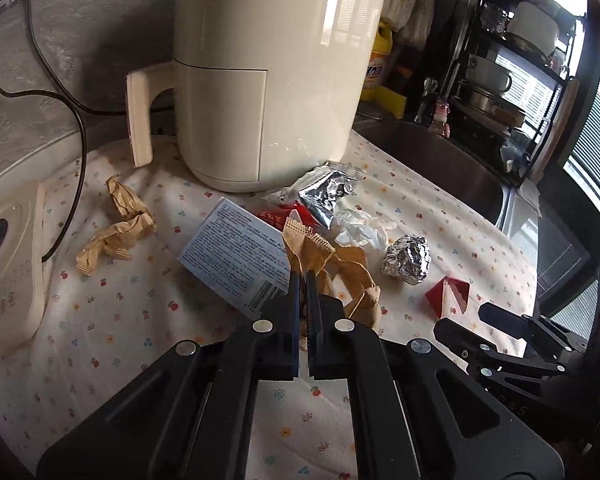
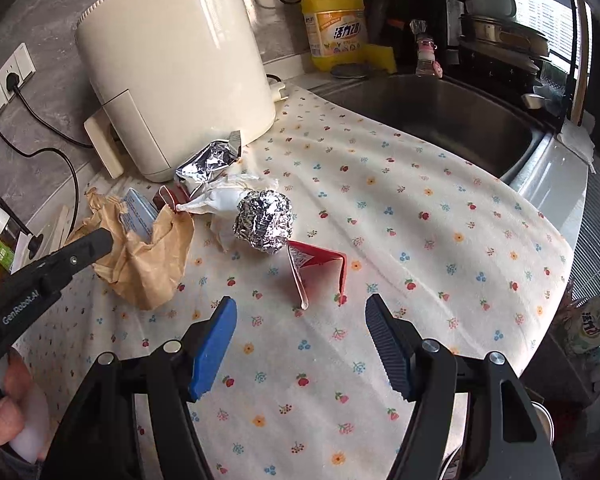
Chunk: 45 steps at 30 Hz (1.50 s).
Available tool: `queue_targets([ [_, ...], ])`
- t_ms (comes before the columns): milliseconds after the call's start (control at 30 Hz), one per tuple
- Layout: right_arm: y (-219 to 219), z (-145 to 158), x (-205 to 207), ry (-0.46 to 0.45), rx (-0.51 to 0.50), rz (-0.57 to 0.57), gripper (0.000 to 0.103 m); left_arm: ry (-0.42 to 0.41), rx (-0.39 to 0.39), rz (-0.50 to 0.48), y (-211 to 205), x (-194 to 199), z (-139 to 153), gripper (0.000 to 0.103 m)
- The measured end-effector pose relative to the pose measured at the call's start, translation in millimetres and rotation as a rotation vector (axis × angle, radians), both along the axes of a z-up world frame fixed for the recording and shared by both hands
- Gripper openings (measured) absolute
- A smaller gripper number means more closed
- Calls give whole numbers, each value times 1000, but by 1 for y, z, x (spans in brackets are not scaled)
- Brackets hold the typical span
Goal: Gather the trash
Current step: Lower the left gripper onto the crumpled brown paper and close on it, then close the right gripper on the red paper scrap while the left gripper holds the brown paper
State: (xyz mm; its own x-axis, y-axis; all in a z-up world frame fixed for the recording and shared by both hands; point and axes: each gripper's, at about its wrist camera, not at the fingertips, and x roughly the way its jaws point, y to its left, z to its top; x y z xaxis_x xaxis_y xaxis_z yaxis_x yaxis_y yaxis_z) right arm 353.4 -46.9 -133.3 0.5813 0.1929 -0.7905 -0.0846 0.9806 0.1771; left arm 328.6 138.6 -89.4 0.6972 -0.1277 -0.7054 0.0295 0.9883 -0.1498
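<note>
Flower-printed white cloth (image 2: pixel 400 216) covers the counter beside a steel sink (image 2: pixel 440 120) and a cream air fryer (image 1: pixel 268 80). On it, in front of the fryer, lies a crumpled brown paper wrapper (image 1: pixel 340 264), creased, with a serrated end; its long axis runs up and away from the left gripper (image 1: pixel 303 276), whose jaws are pressed together, pinching it. Near it sit a crushed foil ball (image 2: pixel 264 220) and a folded red carton scrap (image 2: pixel 320 262). The right gripper (image 2: pixel 300 312) hangs spread just short of that scrap.
</note>
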Motion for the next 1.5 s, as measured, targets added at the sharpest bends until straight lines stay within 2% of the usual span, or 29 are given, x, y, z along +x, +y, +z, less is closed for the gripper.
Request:
queue_targets([
  [100, 5, -5, 5, 11, -13, 9, 64, -3, 4, 29, 9, -1, 1, 4],
  [167, 9, -11, 10, 36, -23, 23, 52, -4, 9, 41, 14, -3, 1, 4],
  [200, 11, -15, 13, 50, -28, 29, 36, -6, 14, 44, 15, -3, 2, 4],
  [267, 15, -15, 14, 49, -41, 47, 14, -9, 21, 48, 16, -4, 3, 4],
  [300, 16, -16, 15, 52, -38, 54, 5, -9, 24, 49, 16, -4, 4, 4],
  [333, 16, -14, 14, 46, -41, 53, 1, -10, 26, 49, 15, -5, 4, 4],
  [933, -8, 19, -17, -28, -18, 35, 3, -54, 25, -14, -20, -10, 16, 4],
  [1000, -13, 20, -17, -34, -27, 25, 10, -59, 18, -14, -23, -8, 16, 4],
  [1033, -15, 20, -17, -37, -28, 19, 33, -62, 16, -13, -24, -8, 17, 4],
  [1067, -18, 20, -17, -45, -31, 8, 46, -65, 16, -12, -25, -7, 18, 4],
  [1100, -20, 20, -15, -51, -34, 1, 54, -70, 17, -12, -26, -7, 19, 4],
  [1500, -5, 3, 25, -10, -42, -4, 53, -49, 24, -21, -21, 22, 11, 4],
])
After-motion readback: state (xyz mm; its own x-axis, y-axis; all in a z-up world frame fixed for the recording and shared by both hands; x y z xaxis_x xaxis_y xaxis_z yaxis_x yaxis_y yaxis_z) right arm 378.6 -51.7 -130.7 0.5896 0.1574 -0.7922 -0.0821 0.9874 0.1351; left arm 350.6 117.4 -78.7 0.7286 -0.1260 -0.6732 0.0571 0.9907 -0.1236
